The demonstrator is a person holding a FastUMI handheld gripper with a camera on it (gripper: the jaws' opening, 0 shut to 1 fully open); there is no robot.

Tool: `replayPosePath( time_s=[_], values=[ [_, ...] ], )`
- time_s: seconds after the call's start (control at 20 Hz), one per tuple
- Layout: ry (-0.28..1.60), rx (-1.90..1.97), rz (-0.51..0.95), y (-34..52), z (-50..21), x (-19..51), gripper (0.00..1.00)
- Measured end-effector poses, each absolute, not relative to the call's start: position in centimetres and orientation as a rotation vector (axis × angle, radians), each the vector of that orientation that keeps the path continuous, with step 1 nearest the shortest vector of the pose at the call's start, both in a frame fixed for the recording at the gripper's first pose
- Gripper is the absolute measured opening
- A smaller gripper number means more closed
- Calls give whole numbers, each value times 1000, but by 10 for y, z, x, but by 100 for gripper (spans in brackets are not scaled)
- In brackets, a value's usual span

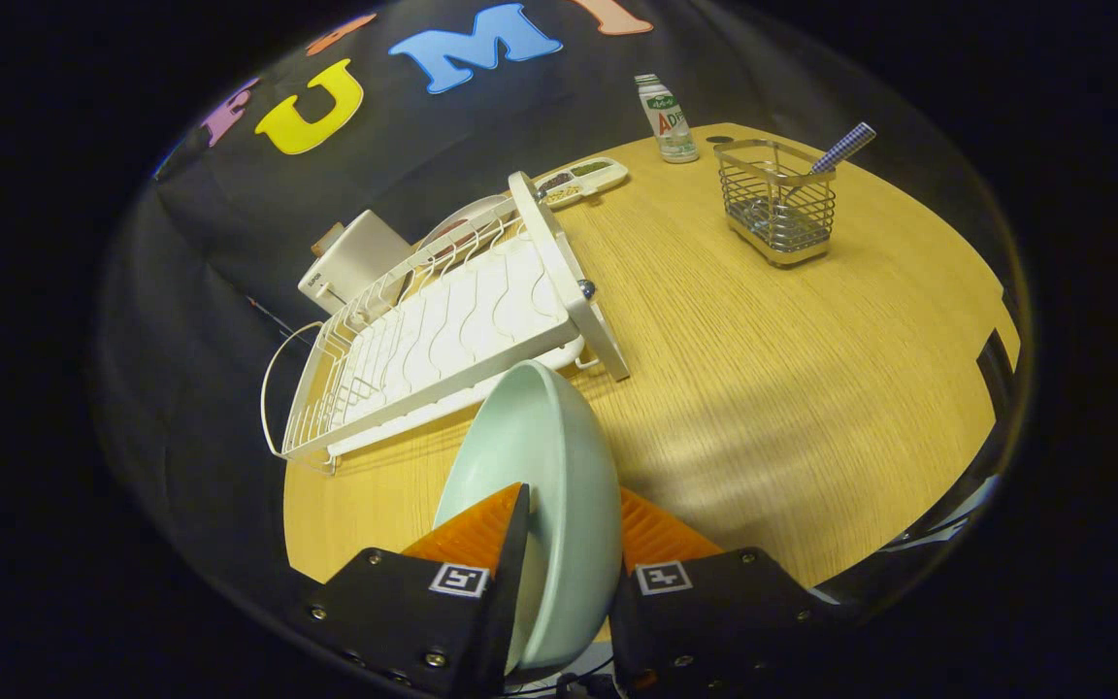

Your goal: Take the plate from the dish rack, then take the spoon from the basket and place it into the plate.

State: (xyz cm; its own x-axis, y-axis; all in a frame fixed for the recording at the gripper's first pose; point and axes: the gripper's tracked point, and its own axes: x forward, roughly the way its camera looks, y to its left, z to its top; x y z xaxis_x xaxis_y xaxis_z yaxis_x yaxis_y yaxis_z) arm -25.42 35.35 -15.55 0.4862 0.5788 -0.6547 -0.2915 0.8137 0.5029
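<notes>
Gripper view: claw (559, 544) clamped on the rim of a pale green plate (540, 456), held on edge above the tabletop (763, 388), just beside the white dish rack (443, 330); spoon (842, 149) stands in the wire basket (778, 202) beyond.

wood-grain table (763, 388), wire basket (777, 199)

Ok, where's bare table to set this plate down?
The gripper is shut on the plate, held on edge. The widest bare wood lies between the dish rack and the wire basket. It is crowded behind the rack, by the compartment tray and bottle.
</notes>
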Motion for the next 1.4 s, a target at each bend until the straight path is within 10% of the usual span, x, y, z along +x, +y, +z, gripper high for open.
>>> replayPosePath(
  time_s=[0.15,1.4],
  values=[
    [931,308,522,346,-161,-253,57],
    [499,506,-142,174,-56,-61,57]
  ],
)
